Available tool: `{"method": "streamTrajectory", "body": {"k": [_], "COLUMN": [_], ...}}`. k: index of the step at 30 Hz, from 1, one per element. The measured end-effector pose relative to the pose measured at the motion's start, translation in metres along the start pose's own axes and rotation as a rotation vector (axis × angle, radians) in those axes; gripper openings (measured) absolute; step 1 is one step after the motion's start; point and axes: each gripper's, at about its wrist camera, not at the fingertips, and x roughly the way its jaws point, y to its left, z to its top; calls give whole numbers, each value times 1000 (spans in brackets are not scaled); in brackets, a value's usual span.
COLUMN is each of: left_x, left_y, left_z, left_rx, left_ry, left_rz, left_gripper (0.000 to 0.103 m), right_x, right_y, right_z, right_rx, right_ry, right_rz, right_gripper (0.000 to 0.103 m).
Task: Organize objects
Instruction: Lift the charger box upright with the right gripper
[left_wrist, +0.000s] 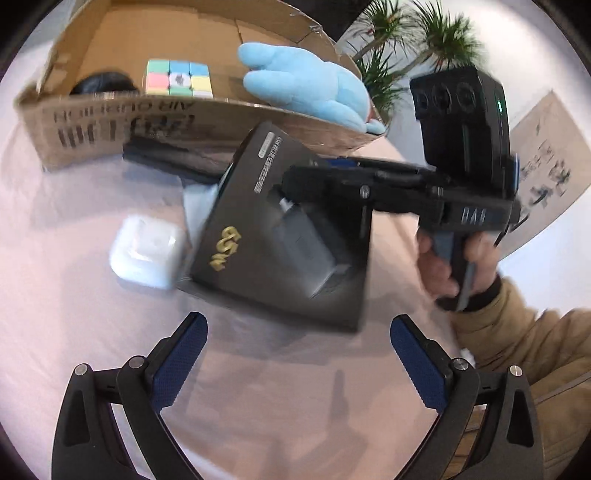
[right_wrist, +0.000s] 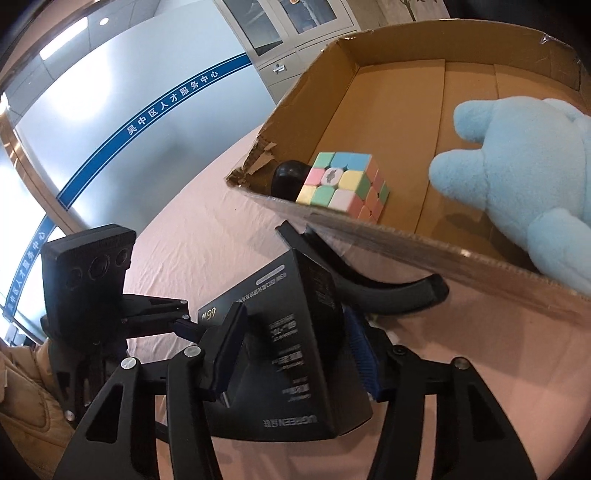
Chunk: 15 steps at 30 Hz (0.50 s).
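Note:
My right gripper (right_wrist: 291, 354) is shut on a black charger box (right_wrist: 280, 369) with "65W" on it and holds it above the pink table, in front of the cardboard box (right_wrist: 406, 236). In the left wrist view the same black box (left_wrist: 280, 251) hangs tilted from the right gripper (left_wrist: 291, 184). My left gripper (left_wrist: 297, 354) is open and empty, just below that box. The cardboard box (left_wrist: 110, 122) holds a pastel puzzle cube (left_wrist: 179, 78), a light blue plush toy (left_wrist: 314, 88) and a black round object (left_wrist: 103, 83).
A white earbud case (left_wrist: 147, 251) lies on the pink tablecloth left of the held box. A long black object (left_wrist: 173, 158) lies along the cardboard box's front wall. A potted plant (left_wrist: 402, 44) stands behind. A flat cardboard piece (left_wrist: 546, 173) lies at right.

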Motion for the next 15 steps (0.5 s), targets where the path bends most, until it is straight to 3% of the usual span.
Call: {"method": "streamTrajectory", "body": {"k": [3, 6, 15], "left_x": [5, 2, 9], "left_y": [9, 13, -2], "left_z": [3, 4, 2], "left_rx": [-76, -90, 25], "left_ry": [-27, -50, -69], "left_rz": [44, 20, 134], "left_gripper": [102, 102, 102], "right_x": [0, -1, 2], "right_y": [7, 8, 11], "right_z": [-13, -18, -22], "right_rx": [9, 25, 41], "right_ry": [-1, 11, 42], "right_rz": [0, 10, 27], "right_gripper": [53, 53, 53]}}
